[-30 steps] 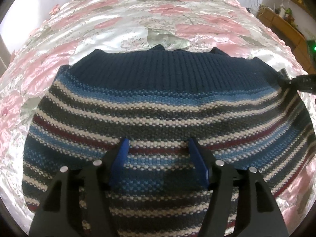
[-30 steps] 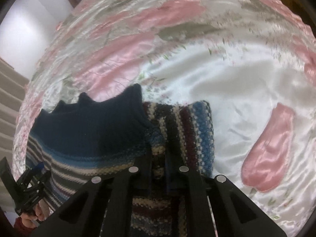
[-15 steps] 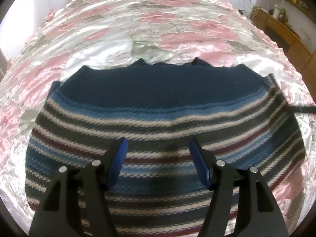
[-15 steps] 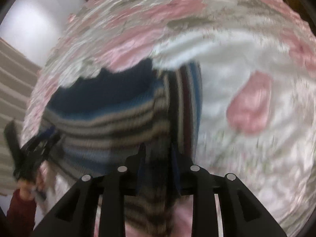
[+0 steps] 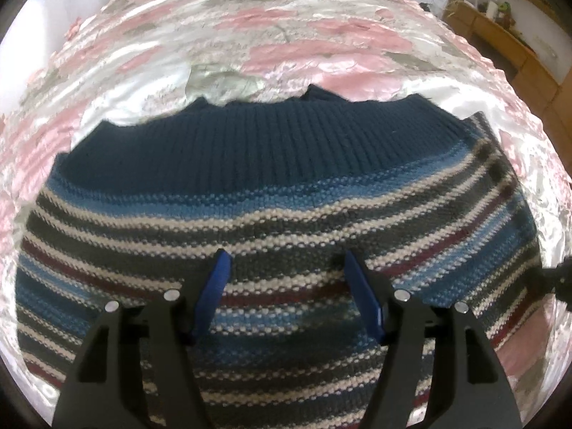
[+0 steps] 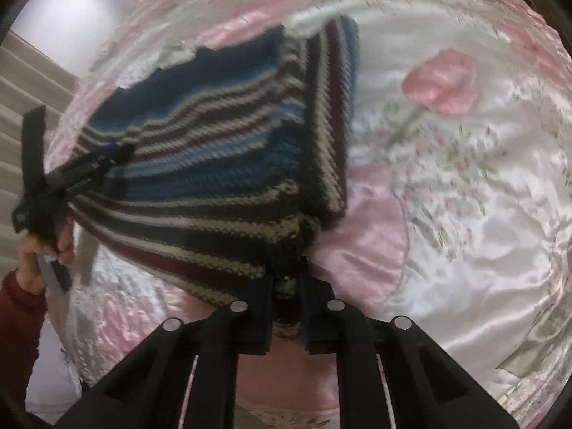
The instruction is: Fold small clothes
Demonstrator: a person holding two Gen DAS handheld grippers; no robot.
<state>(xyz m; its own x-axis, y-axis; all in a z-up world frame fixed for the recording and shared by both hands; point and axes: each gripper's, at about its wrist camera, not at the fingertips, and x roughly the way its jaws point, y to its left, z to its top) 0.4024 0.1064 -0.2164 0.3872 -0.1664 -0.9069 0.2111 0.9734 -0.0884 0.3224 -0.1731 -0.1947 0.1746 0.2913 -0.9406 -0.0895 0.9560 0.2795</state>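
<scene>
Striped sweater (image 6: 214,164) lifted off satin bedspread (image 6: 464,196) at one side — corner pinched by R gripper (image 6: 286,286), fingers clenched on knit. L gripper (image 5: 286,275) held over sweater body, fingers spread, nothing gripped. Fold step underway; next prob. corner carried across — edges to be aligned.

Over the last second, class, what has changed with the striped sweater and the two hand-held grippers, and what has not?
The right hand-held gripper, shut on the striped sweater, has drawn its edge up and back off the satin bedspread. The left hand-held gripper has stayed open above the stripes, gripping nothing. The navy ribbed band still lies at the far edge.
</scene>
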